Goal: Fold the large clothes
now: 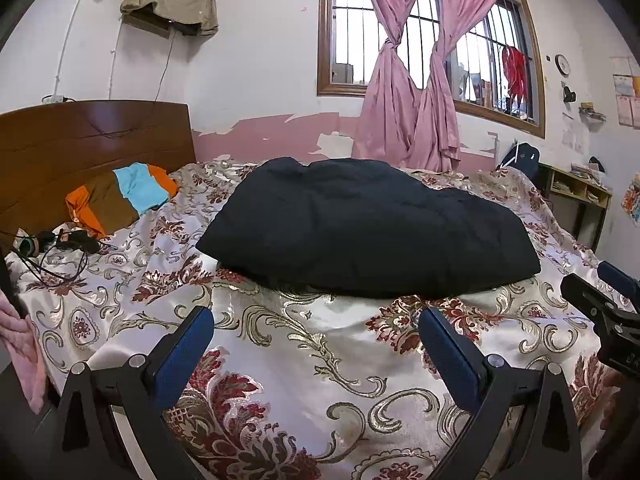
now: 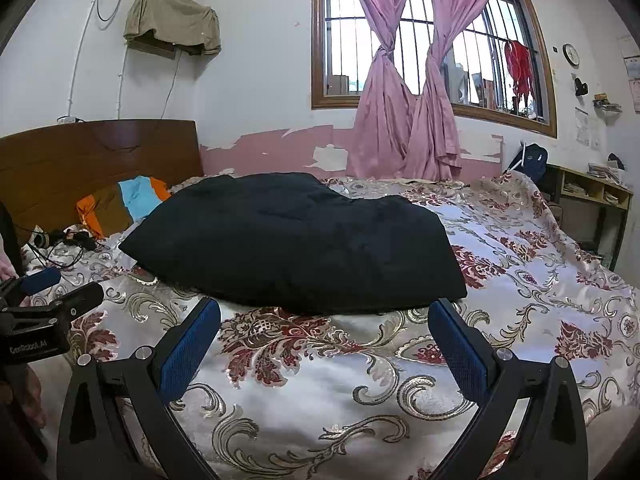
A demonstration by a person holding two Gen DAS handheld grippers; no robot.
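Left gripper (image 1: 316, 344) and right gripper (image 2: 324, 336) both spread, empty; black garment (image 1: 368, 232) bundled on bed (image 1: 320, 360) just ahead; slippery cover may bunch into grasp.

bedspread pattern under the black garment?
Pale satin bedspread with red floral and gold scroll motifs; clearest in the right wrist view, below the black garment.

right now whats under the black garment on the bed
The black garment lies on the floral bedspread, which shows all around it. Whatever sits directly beneath it is covered and cannot be seen.
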